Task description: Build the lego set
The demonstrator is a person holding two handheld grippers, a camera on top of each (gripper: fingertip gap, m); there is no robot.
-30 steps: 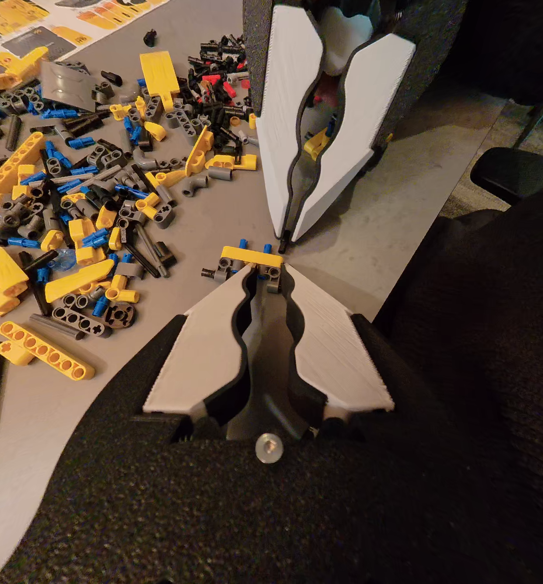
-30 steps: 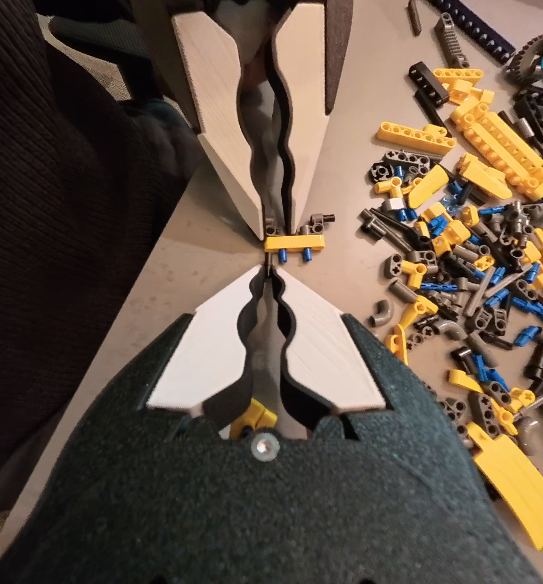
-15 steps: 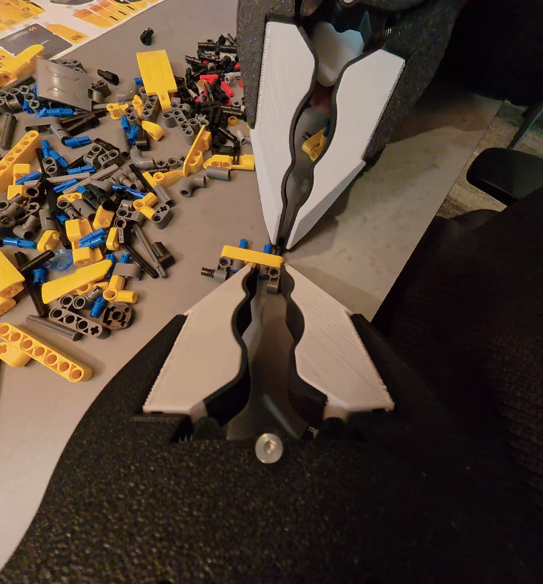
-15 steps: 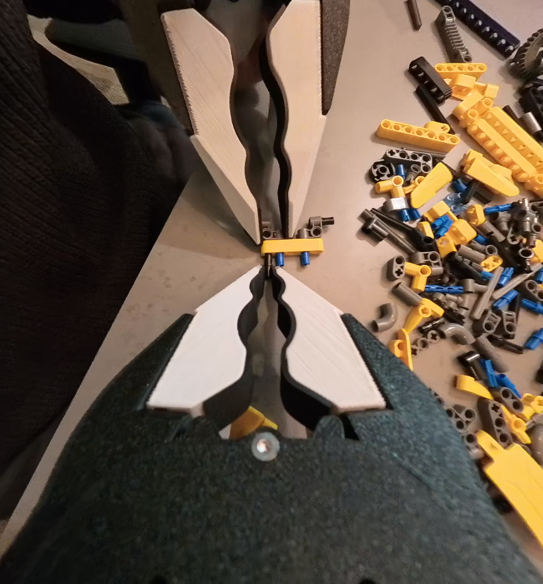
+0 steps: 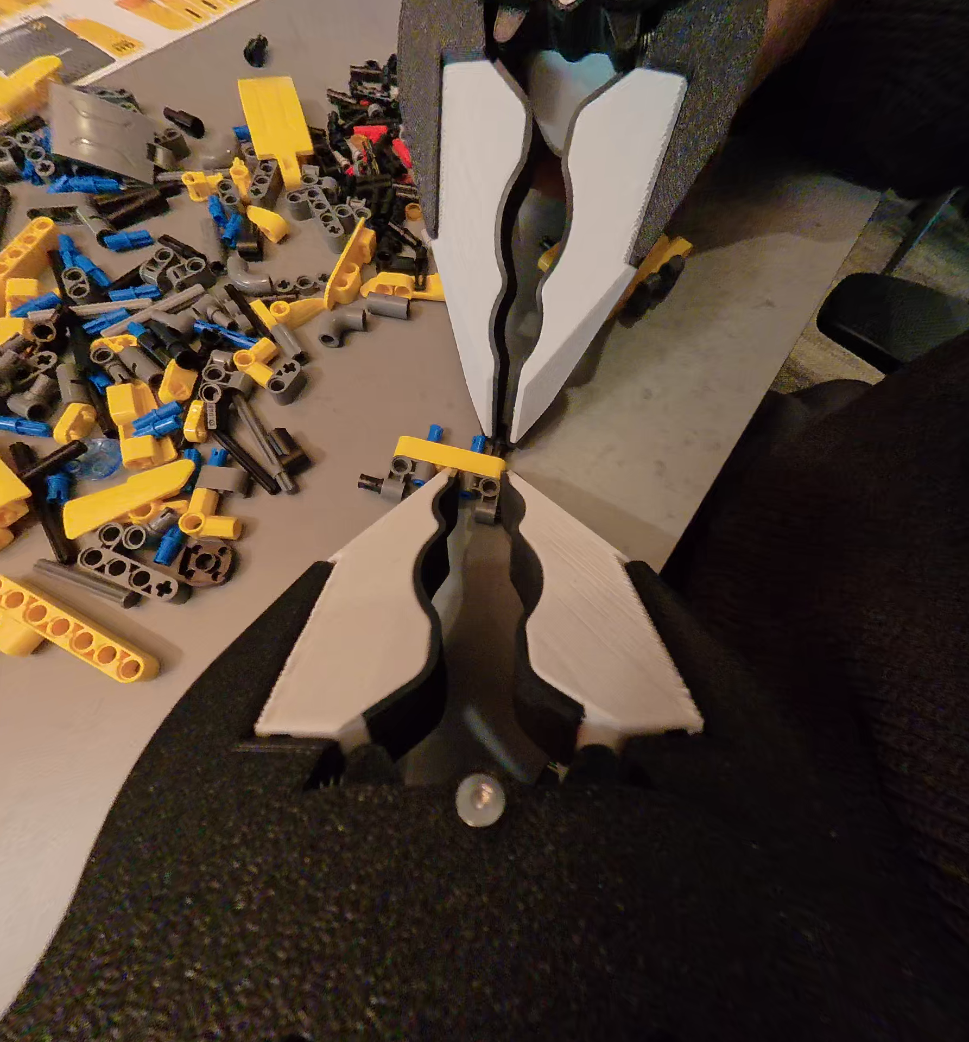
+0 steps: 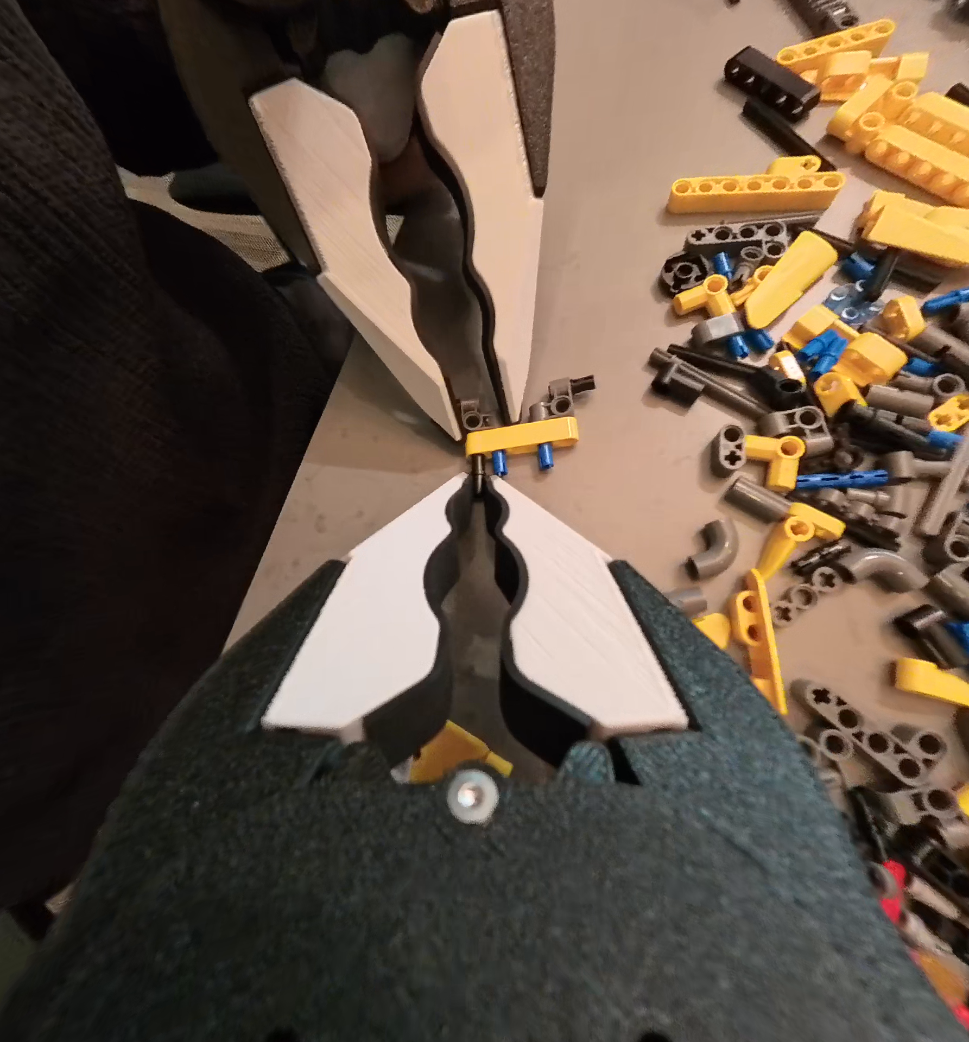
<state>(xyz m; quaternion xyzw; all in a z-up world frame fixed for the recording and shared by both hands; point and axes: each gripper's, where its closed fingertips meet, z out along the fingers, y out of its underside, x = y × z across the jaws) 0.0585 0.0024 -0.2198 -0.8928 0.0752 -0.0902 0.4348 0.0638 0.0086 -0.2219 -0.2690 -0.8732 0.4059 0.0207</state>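
While the left gripper clamps one yellow beam assembly (two blue pins, two grey connectors), the right gripper pinches one black pin at its end.

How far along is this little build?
Done: yellow beam carries two blue pins and two grey connectors. In hand: left tool grips one grey connector; right tool pinches a black pin at the beam's end. Left: a big heap of loose pieces lies unused.
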